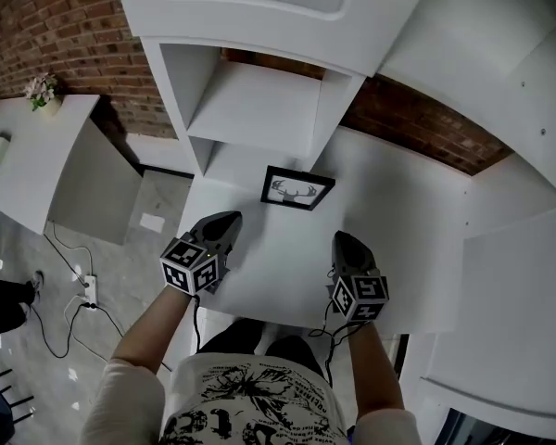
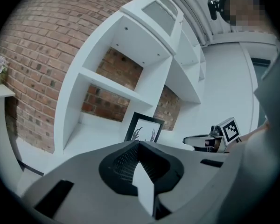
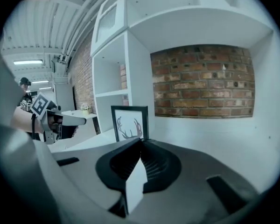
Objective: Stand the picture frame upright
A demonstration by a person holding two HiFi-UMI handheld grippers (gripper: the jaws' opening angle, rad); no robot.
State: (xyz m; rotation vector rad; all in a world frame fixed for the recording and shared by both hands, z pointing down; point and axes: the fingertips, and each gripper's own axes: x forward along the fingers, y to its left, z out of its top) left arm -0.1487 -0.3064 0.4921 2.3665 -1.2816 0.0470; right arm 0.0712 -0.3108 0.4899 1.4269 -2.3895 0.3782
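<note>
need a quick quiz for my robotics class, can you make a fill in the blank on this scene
1. The picture frame stands ____ on the white desk.
2. The print in it shows a pair of ____.
3. The left gripper and the right gripper both have their fingers ____, with nothing between them.
4. The wall behind the white shelves is built of ____.

Missing words: upright; antlers; shut; brick

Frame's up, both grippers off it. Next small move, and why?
Probably none toward it: ease both grippers back. The picture frame stands upright on the white desk, and the left gripper and right gripper are both shut, empty and apart from it, so any nudge risks tipping it.
</note>
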